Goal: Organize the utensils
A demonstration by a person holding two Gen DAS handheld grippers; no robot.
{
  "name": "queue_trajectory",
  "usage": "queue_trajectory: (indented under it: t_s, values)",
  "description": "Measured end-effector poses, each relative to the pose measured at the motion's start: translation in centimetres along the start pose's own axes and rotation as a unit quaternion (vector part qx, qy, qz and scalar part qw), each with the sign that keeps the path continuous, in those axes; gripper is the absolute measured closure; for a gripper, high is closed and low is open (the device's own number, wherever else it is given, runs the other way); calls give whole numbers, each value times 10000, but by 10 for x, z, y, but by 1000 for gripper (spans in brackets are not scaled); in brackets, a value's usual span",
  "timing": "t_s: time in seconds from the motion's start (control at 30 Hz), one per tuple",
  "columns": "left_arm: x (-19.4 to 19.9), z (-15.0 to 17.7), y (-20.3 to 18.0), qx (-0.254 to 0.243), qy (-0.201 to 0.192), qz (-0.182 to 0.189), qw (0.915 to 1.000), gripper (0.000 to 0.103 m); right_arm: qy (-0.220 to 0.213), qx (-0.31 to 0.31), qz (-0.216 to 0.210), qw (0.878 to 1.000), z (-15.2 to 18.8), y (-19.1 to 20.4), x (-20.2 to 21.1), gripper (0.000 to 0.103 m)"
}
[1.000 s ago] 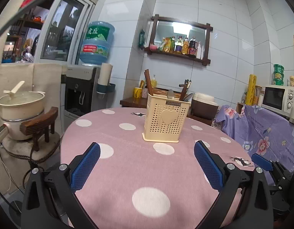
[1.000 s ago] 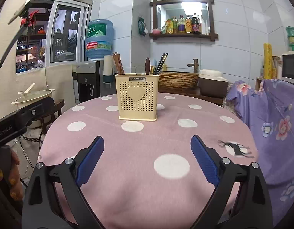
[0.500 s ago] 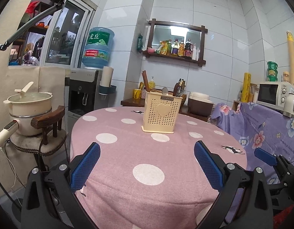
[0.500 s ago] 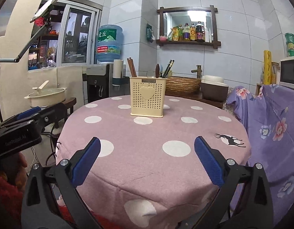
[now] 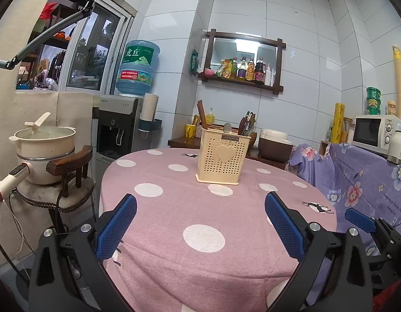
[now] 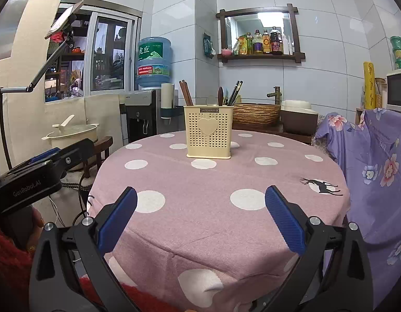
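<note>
A cream perforated utensil holder [image 5: 221, 155] [image 6: 208, 131] with a heart on its front stands upright on the pink polka-dot table [image 5: 190, 215] [image 6: 200, 189]. Brown chopsticks [image 6: 185, 92], a spoon [image 5: 227, 128] and dark utensils [image 6: 234, 92] stick out of it. My left gripper [image 5: 200, 223] hangs open over the table's near edge, nothing between its blue pads. My right gripper [image 6: 200, 217] is also open and empty, well short of the holder. The left gripper's body [image 6: 39, 174] shows at the left of the right wrist view.
A pot [image 5: 44, 143] sits on a wooden stool [image 5: 68, 182] left of the table. A water dispenser [image 5: 122, 130] stands behind. A purple floral cloth [image 5: 356, 176] covers furniture at the right, with a microwave [image 5: 374, 131] above. A person's red sleeve [image 6: 8, 267] is at lower left.
Both grippers have pulled back from the holder toward the table's near edge, so the table and holder look smaller and farther. Both stayed open and empty.
</note>
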State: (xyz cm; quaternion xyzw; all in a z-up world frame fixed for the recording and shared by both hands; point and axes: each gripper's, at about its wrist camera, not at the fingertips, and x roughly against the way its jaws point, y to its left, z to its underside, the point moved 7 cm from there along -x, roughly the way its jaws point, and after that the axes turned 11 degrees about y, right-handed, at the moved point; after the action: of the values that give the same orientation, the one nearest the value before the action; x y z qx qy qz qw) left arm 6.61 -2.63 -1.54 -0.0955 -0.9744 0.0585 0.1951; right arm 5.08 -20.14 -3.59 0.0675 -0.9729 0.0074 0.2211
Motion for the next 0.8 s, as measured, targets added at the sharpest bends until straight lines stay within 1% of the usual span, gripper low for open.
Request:
queue_trajectory:
  t_s: [0.8]
  values:
    - [1, -1, -3, 8, 15, 5, 10000, 5, -83, -76, 72, 9999, -1, -7, 2, 6]
